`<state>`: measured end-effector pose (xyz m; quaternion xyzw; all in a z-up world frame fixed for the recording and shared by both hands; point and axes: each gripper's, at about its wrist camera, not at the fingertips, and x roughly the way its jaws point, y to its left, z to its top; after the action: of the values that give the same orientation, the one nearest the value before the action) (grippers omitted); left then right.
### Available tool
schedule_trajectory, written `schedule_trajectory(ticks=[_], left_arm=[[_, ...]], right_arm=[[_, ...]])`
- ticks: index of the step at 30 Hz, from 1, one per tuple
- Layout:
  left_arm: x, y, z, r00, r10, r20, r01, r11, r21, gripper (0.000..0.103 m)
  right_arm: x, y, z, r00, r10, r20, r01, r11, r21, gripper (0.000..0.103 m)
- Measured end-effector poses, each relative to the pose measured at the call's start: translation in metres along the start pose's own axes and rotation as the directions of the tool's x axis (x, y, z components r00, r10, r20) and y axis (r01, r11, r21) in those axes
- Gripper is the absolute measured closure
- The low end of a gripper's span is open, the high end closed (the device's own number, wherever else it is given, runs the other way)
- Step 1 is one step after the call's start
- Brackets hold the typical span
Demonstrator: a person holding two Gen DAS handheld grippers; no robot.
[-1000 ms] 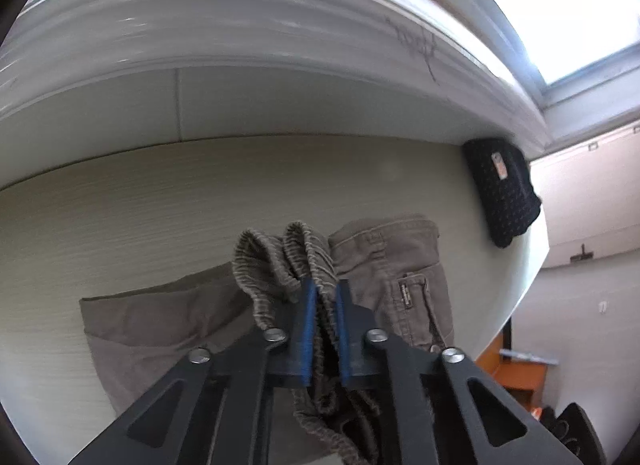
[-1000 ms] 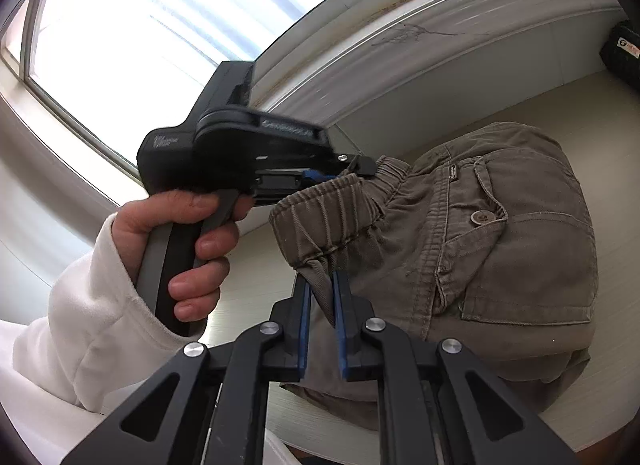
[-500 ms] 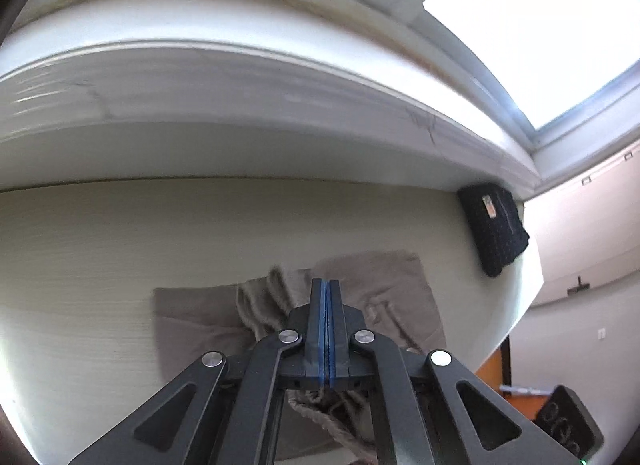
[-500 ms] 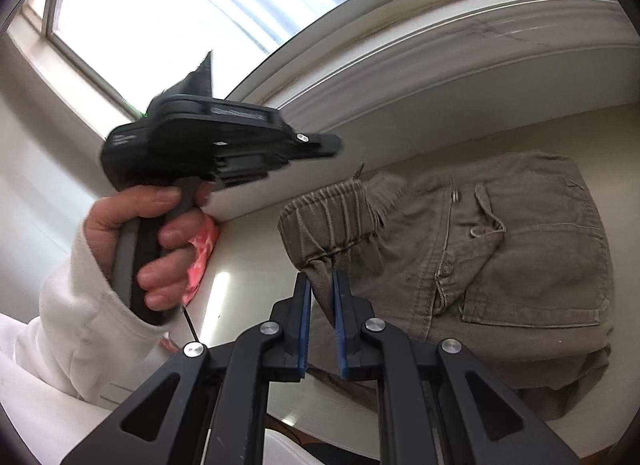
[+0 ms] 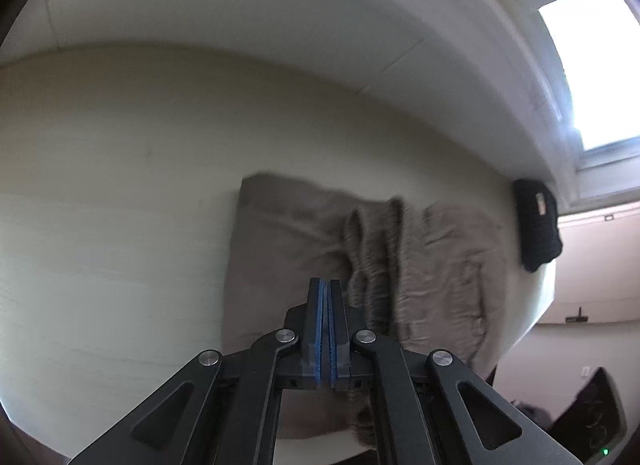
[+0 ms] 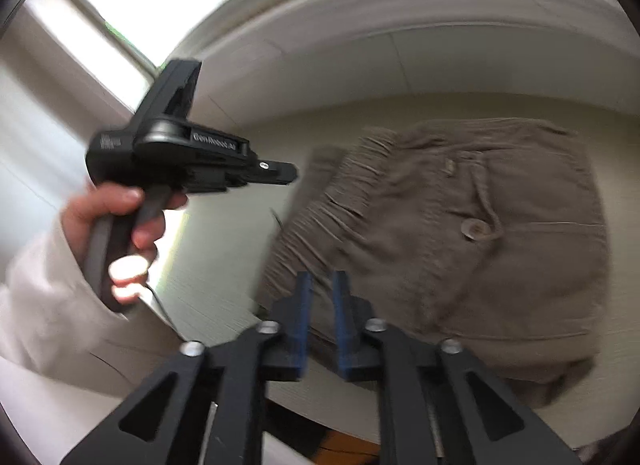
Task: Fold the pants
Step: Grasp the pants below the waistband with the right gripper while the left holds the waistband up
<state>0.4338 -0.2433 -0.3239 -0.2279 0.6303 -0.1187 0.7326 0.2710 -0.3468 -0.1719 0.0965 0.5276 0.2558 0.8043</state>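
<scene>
Pants point(image 6: 472, 233) of brown-grey cotton lie folded in a thick bundle on the pale tabletop point(image 5: 112, 185), close to its near edge and below the window sill. We judge the cloth soft and limp, of middle weight, not slippery and not fragile; it will sag and unfold if we lift it at one point only. The ribbed elastic waistband point(image 6: 320, 225) stands up in loose loops on the bundle, and we think this thick band, or a doubled folded edge, is the best place to take hold. The left claw point(image 5: 329, 305) is pressed together with nothing in it and hangs above the left part of the bundle. The right claw point(image 6: 320, 293) is opening just now; the waistband shows in the gap behind it, but its pads do not press on cloth. On the body of the left tool we can read "GenRobot.ai", though blurred. A dark knitted thing point(image 5: 536, 225) at the far edge of the tabletop has a small label, too small to read.
</scene>
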Motion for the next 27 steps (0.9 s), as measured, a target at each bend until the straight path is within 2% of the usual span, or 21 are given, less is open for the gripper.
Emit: schedule_trajectory(ticks=[1,3,5,6,7,9,12,14,17,19,20,21,22,24,27], left_arm=[[0.007,0.002,-0.001,1.000,-0.009,-0.020,0.009,1.000,-0.006,0.101],[0.015,0.000,-0.002,0.998,-0.036,-0.042,0.036,0.999,-0.005,0.101],[0.021,-0.005,-0.003,0.998,-0.043,-0.052,0.044,0.999,0.012,0.098],[0.023,-0.008,-0.003,0.997,-0.048,-0.058,0.049,0.999,0.022,0.087],[0.027,-0.011,-0.002,0.996,-0.061,-0.067,0.063,0.998,0.029,0.053],[0.029,-0.014,-0.002,0.996,-0.067,-0.062,0.069,0.997,0.022,0.009],[0.028,-0.015,0.000,0.996,-0.067,-0.058,0.068,0.997,0.022,0.010],[0.031,-0.011,0.001,0.995,-0.071,-0.073,0.072,0.997,0.011,0.010],[0.037,-0.007,0.002,0.991,-0.080,-0.104,0.080,0.997,-0.003,0.010],[0.043,-0.007,0.006,0.989,-0.078,-0.127,0.078,0.997,-0.004,0.010],[0.044,-0.007,0.006,0.989,-0.072,-0.132,0.072,0.997,-0.005,0.010],[0.049,-0.011,0.010,0.988,-0.069,-0.141,0.069,0.998,-0.005,0.010],[0.050,-0.013,0.011,0.987,-0.074,-0.145,0.075,0.997,-0.001,0.010],[0.050,-0.020,0.013,0.985,-0.091,-0.148,0.093,0.996,0.004,0.010],[0.052,-0.033,0.014,0.978,-0.120,-0.170,0.124,0.992,0.010,0.010]], right_arm=[[0.000,0.004,-0.002,0.999,-0.032,-0.002,0.032,0.999,-0.037,0.073],[-0.001,0.013,-0.007,0.999,-0.039,-0.005,0.038,0.993,-0.111,0.069],[0.003,0.024,-0.009,0.997,-0.077,-0.006,0.075,0.980,-0.184,0.058],[0.007,0.030,-0.011,0.994,-0.105,-0.001,0.102,0.969,-0.226,0.054],[0.012,0.035,-0.012,0.991,-0.133,0.006,0.130,0.957,-0.260,0.053],[0.027,0.048,-0.010,0.981,-0.194,0.000,0.183,0.927,-0.327,0.053],[0.042,0.051,-0.011,0.961,-0.277,0.019,0.264,0.890,-0.372,0.053],[0.056,0.051,-0.010,0.955,-0.297,-0.004,0.271,0.876,-0.399,0.053],[0.066,0.056,-0.012,0.943,-0.331,0.006,0.298,0.838,-0.457,0.053],[0.068,0.053,-0.013,0.941,-0.338,0.015,0.305,0.827,-0.473,0.054],[0.067,0.050,-0.013,0.945,-0.326,0.024,0.300,0.838,-0.457,0.058],[0.065,0.044,-0.011,0.953,-0.302,0.026,0.283,0.859,-0.427,0.070],[0.064,0.042,-0.010,0.961,-0.276,0.025,0.263,0.882,-0.391,0.075],[0.051,0.033,-0.004,0.975,-0.219,0.048,0.223,0.922,-0.316,0.082],[0.022,0.024,0.007,0.978,-0.170,0.118,0.193,0.954,-0.228,0.086]])
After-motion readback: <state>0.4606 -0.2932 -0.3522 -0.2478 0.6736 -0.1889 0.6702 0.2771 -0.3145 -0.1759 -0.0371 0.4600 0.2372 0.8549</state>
